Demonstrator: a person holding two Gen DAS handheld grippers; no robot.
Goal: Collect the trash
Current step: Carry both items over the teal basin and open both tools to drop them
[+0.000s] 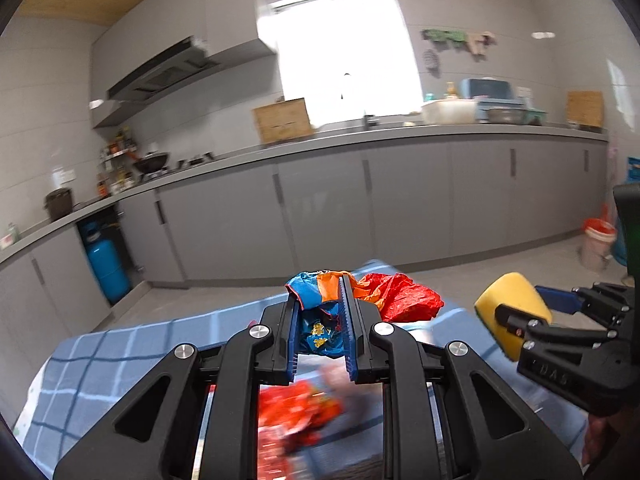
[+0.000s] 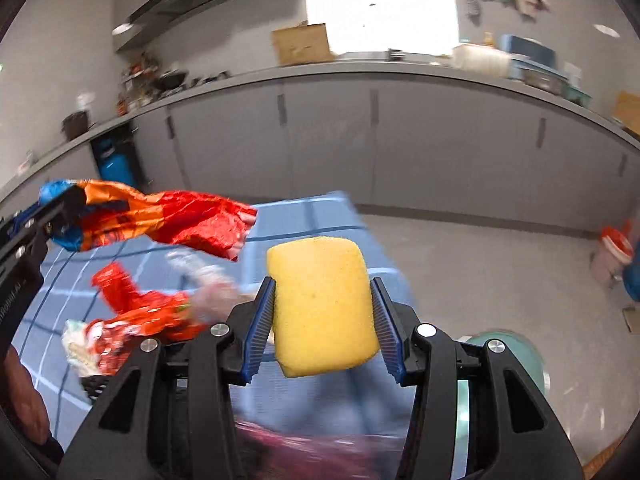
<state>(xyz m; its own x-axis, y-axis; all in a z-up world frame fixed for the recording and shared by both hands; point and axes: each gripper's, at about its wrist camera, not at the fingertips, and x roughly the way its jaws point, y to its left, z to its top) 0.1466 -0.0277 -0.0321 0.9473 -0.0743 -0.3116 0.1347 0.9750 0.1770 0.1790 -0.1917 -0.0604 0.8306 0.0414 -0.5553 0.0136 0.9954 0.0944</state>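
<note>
My left gripper [image 1: 322, 320] is shut on a crumpled blue, orange and red snack wrapper [image 1: 316, 304], held above the table; it also shows in the right wrist view [image 2: 160, 220], hanging from the left gripper [image 2: 60, 208]. My right gripper [image 2: 322, 320] is shut on a yellow sponge [image 2: 322, 304], also held in the air; the sponge shows at the right of the left wrist view [image 1: 512, 312]. More red and white wrappers [image 2: 132, 320] lie on the blue checked tablecloth [image 2: 304, 212], blurred in the left wrist view [image 1: 300, 412].
A teal round bin [image 2: 520, 356] sits low at the right of the table. Grey kitchen cabinets [image 1: 328, 208] and a counter run across the back. A blue gas cylinder [image 1: 106, 268] stands at the left. A white bucket [image 1: 598, 244] stands on the floor at the right.
</note>
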